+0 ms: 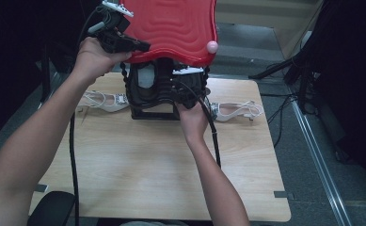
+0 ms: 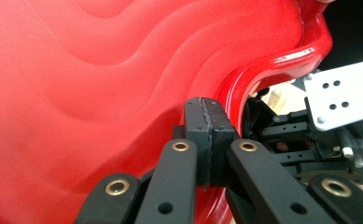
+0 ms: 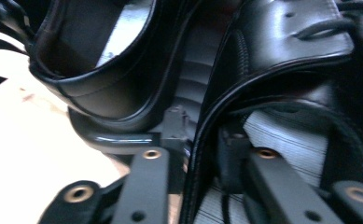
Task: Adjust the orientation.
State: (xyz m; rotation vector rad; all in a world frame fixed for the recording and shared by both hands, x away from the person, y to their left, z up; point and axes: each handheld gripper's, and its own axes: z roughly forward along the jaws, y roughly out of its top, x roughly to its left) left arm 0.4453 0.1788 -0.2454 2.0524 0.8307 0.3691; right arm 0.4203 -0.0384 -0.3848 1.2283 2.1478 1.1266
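1. My forearms [image 1: 25, 155] come in nearest, over the bare front of the table [image 1: 147, 174].
2. Left gripper [image 1: 143, 46] is up high at the left edge of the red lid [image 1: 171, 28]. In the left gripper view its tongs [image 2: 209, 135] are together at the lid's glossy rim [image 2: 272, 65]. I read it as a pinch on the rim, though the pads hide the contact.
3. The lid is held raised and tilted back, I judge to keep the box open so the other hand gets in under it. A pink knob [image 1: 212, 46] sits at its right edge.
4. Under the lid a black base [image 1: 152, 114] holds a pair of black shoes [image 1: 147, 89], at the middle back of the table.
5. Right gripper [image 1: 178, 87] reaches into them. In the right gripper view its tongs [image 3: 202, 140] stand apart astride the collar of the nearer shoe [image 3: 286, 42], one inside and one outside, and don't look to be pressing. The other shoe [image 3: 100, 70] is just beside.
6. Likely step: grab that collar to lift the shoe out.
7. White sandals [image 1: 103, 100] [image 1: 237, 110] lie flat either side of the base, clear of both hands.
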